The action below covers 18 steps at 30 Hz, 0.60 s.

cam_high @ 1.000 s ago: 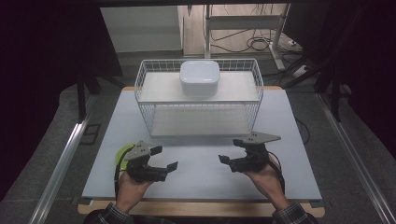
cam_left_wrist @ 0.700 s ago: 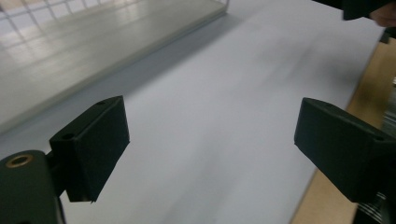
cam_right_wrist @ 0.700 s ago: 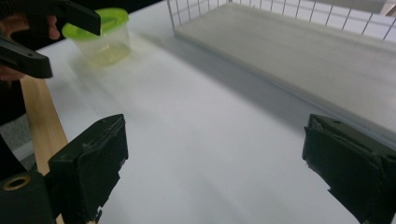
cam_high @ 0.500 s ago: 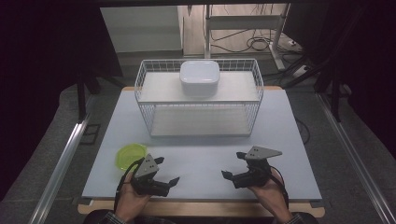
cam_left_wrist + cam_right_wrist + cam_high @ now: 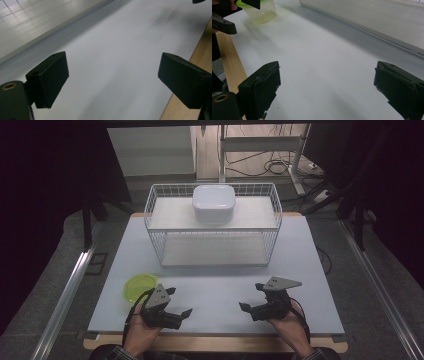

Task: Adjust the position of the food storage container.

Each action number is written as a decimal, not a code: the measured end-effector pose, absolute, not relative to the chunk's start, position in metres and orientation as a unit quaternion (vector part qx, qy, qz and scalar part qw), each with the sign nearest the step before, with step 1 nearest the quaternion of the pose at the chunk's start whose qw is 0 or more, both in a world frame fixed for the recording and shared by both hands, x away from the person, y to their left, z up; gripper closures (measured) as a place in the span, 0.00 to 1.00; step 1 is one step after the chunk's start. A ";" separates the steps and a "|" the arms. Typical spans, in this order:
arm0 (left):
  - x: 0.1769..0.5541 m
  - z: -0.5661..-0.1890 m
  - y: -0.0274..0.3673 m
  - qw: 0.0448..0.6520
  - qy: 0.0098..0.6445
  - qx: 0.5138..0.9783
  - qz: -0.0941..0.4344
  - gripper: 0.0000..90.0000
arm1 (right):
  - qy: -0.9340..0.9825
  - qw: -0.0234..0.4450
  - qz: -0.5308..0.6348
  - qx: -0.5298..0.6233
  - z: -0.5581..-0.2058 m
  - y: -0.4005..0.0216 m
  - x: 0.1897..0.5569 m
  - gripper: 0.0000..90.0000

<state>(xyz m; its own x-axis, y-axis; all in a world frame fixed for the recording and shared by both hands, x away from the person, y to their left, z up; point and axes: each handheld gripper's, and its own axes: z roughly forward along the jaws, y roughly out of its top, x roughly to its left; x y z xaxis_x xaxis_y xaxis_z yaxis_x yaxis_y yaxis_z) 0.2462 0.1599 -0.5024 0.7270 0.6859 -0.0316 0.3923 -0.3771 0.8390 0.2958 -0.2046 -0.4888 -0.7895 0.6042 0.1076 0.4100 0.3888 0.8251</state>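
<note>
My left gripper [image 5: 181, 301] rests low near the table's front edge at the left, open, with nothing between its jaws [image 5: 112, 75]. A lime-green bowl [image 5: 140, 285] sits on the mat just behind and to the left of it. My right gripper [image 5: 249, 296] is held near the front edge at the right, open and empty [image 5: 327, 82]; its jaws have just been opening a little wider. The right gripper view looks across the mat at the green bowl [image 5: 260, 12] and the left gripper [image 5: 227, 15].
A white wire basket [image 5: 215, 231] stands at the back middle of the pale mat [image 5: 215, 280], with a white lidded container [image 5: 214, 203] on its upper shelf. A wooden table edge [image 5: 229, 62] runs along the front.
Both hands have drawn back toward the front edge and sunk lower. The left gripper has moved off the green bowl, which now shows fully.
</note>
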 end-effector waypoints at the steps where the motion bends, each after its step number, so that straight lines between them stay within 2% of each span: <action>1: 0.247 -0.502 0.160 0.448 0.333 0.814 0.161 0.10 | 0.827 0.105 0.459 0.307 -0.489 -0.205 0.296 0.08; 18: 0.258 -0.485 0.184 0.433 0.378 0.802 0.162 0.09 | 0.825 0.106 0.461 0.311 -0.490 -0.206 0.298 0.09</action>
<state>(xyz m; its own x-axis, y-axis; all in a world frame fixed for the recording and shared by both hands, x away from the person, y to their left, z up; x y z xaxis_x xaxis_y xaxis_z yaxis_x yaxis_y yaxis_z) 0.2584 0.1845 -0.4849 0.6618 0.7467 -0.0667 0.4655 -0.3396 0.8173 0.2983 -0.2065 -0.4899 -0.7848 0.6096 0.1118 0.4145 0.3821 0.8259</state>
